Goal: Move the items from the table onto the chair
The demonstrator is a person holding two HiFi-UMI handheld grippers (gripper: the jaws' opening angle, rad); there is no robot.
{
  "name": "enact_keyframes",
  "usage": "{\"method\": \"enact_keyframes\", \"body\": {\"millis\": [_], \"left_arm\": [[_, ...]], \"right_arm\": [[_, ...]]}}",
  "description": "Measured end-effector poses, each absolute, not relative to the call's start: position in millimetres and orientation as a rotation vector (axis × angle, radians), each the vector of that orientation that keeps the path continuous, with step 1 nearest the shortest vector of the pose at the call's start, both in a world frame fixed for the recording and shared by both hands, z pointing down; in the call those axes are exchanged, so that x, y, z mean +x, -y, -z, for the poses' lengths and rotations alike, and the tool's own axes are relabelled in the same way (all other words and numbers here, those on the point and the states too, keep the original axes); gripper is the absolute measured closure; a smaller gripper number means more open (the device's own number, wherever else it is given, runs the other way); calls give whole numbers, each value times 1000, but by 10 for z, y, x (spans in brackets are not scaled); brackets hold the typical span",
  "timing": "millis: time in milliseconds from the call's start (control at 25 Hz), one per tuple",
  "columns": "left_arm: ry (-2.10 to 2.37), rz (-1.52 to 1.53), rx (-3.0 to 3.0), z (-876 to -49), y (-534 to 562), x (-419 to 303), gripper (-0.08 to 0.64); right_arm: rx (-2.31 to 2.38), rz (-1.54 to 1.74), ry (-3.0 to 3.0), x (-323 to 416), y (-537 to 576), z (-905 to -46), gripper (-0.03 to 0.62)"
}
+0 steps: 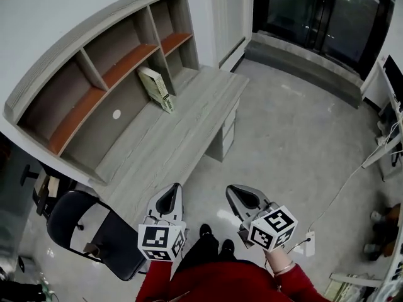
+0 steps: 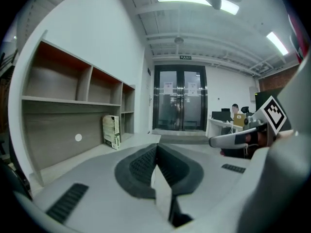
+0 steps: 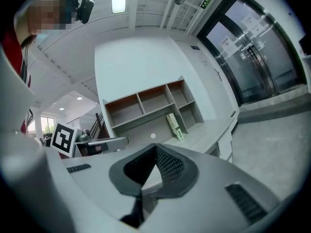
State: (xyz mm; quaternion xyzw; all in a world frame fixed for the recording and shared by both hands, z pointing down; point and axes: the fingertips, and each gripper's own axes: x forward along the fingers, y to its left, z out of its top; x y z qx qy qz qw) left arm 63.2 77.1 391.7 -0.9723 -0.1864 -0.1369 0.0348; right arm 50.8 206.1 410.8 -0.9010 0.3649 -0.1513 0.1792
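Flooring of pale, glossy grey fills most of the head view, running up to dark glass double doors at the far end. Along the left wall stands the long grey wood-grain table, and on its rear edge sits a grey shelf unit with orange-brown boards. A black chair with a padded seat and back stands on the floor at the near end of the table, at the person's left; a small brownish thing lies at its seat, too small to tell what it is. The one clear item on the table is a tall green-and-white box at the far end, standing tilted against an upright of the shelf unit, well apart from both grippers. The person's red sleeves show at the bottom edge, each hand bearing a grey gripper with a black-and-white marker cube. The left gripper hangs over the table's near corner and the right gripper over bare floor beside it. In its own view the left gripper has its ribbed black pads pressed together with nothing between them, the box far ahead. The right gripper is the same in its view - jaws together and empty.
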Motion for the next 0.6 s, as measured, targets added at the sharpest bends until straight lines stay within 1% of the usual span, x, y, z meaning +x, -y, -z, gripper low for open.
{"method": "enact_keyframes", "body": {"millis": [320,600], "left_arm": [[553,421,-3038,-4123,-1101,1543,551],[472,424,-3057,-4096,-868,2184,551]], "right_arm": [[-2618,436,-1091,1471,-2140,-4138,580],[-2606,477,-1153,2246,-1948,-4103,580]]}}
